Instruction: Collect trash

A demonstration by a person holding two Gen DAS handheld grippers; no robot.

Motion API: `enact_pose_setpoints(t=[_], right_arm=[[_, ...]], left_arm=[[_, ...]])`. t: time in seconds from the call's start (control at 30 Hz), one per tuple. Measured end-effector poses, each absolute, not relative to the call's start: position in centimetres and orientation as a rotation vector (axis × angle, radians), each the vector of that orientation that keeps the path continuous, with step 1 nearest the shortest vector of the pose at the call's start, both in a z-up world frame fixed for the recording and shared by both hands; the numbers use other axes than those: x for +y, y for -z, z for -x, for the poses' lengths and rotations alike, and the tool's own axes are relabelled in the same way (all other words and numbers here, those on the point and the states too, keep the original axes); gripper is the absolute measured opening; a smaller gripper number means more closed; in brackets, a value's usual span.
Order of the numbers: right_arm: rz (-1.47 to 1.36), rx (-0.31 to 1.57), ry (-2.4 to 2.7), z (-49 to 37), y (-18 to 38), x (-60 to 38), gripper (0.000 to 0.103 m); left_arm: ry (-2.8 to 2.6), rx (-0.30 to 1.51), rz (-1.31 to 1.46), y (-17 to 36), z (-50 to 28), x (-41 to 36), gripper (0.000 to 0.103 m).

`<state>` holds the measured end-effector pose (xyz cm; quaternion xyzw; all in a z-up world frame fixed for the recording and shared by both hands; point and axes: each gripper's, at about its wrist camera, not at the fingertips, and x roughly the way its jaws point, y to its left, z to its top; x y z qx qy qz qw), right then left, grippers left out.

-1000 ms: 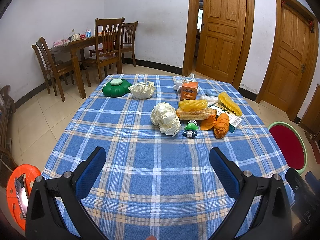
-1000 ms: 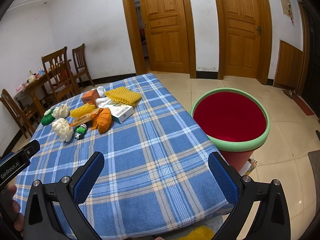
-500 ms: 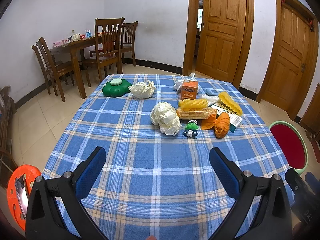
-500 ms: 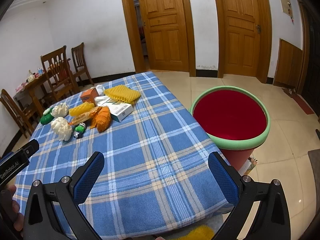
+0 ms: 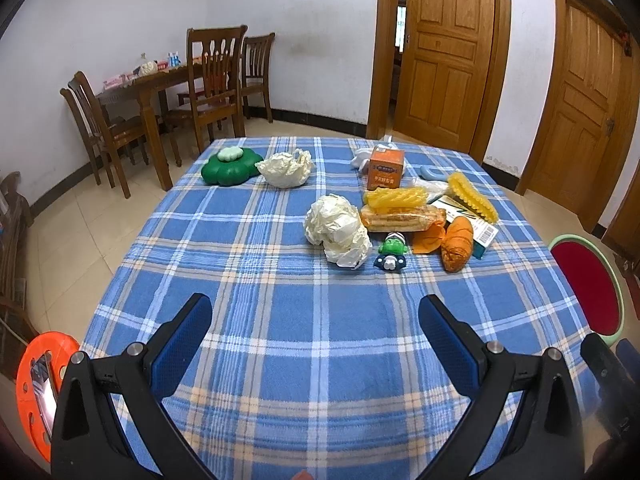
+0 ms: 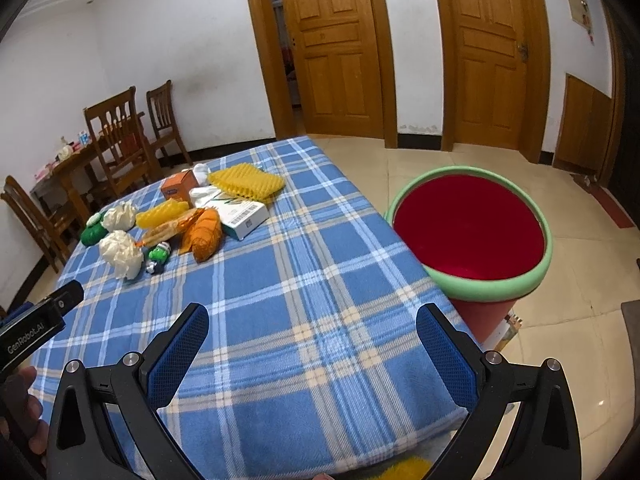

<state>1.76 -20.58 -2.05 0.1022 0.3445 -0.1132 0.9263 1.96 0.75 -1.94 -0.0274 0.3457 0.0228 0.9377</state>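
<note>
Looking across the blue plaid table (image 5: 280, 340), filling the middle of both views, with nothing on it shifting since a second ago. Keeping the red bin (image 6: 472, 282), green-rimmed, at centre right of the right wrist view, just beside the table's edge and seemingly empty. Holding the left gripper (image 5: 314, 304) and the right gripper (image 6: 312, 312) at the lower edge of their frames, jaws spread wide, gripping nothing, barely drifting. Leaving the trash waiting in the upper middle of the left view: the crumpled paper ball (image 5: 336, 232) nearest, another paper wad (image 5: 286, 168) behind it toward the upper left, the orange carton (image 5: 386, 168) further back. Apparently still lining up; collecting not yet beginning.
</note>
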Motion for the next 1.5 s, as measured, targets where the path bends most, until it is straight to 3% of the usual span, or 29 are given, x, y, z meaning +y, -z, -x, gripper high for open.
enact_pose_setpoints(t=[0.5, 0.73, 0.8, 0.87, 0.93, 1.5], right_arm=[[-0.202, 0.785, 0.218, -6.6, 2.0, -21.4, 0.103], [-0.207, 0.841, 0.198, -9.9, 2.3, -20.9, 0.103], [-0.206, 0.853, 0.194, -11.0, 2.5, -20.6, 0.103], [-0.201, 0.868, 0.181, -12.1, 2.6, -20.1, 0.103], [-0.190, 0.877, 0.176, -13.4, 2.7, -19.9, 0.103], [-0.198, 0.899, 0.215, -24.0, 4.5, -20.5, 0.103]], left_arm=[[-0.027, 0.803, 0.044, 2.7, -9.6, 0.9, 0.101], [0.056, 0.847, 0.055, 4.0, -13.0, 1.1, 0.085], [0.066, 0.852, 0.065, 4.2, -13.4, 1.4, 0.077], [0.089, 0.852, 0.105, 4.4, -14.1, 2.0, 0.056], [0.112, 0.866, 0.136, 4.8, -14.8, 2.5, 0.052], [0.226, 0.809, 0.113, 6.0, -16.2, 2.5, 0.052]])
